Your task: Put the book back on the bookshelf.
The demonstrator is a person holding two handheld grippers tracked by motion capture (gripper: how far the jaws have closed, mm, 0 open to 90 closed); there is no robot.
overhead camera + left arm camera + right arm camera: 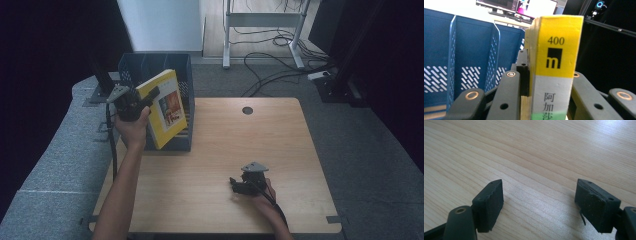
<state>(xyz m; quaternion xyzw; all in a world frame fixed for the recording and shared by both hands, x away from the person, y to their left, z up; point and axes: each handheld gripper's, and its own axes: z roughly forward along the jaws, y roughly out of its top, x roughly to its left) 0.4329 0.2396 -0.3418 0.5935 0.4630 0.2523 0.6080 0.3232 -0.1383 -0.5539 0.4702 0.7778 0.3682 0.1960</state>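
The left gripper [150, 95] pinches the yellow book [167, 107], seemingly above the blue rack [182, 67] at 10 o'clock; the right gripper's [233, 184] jaws are spread.

We see the high view dim, its left and right edges sinking into near black, with the pale wooden table [280, 150] evenly lit. In the left gripper view, bright screens glare behind the perforated blue plastic file rack [461, 62], slightly soft. In the right gripper view a white sheen washes the upper right grain, and the jaws cast soft shadows.
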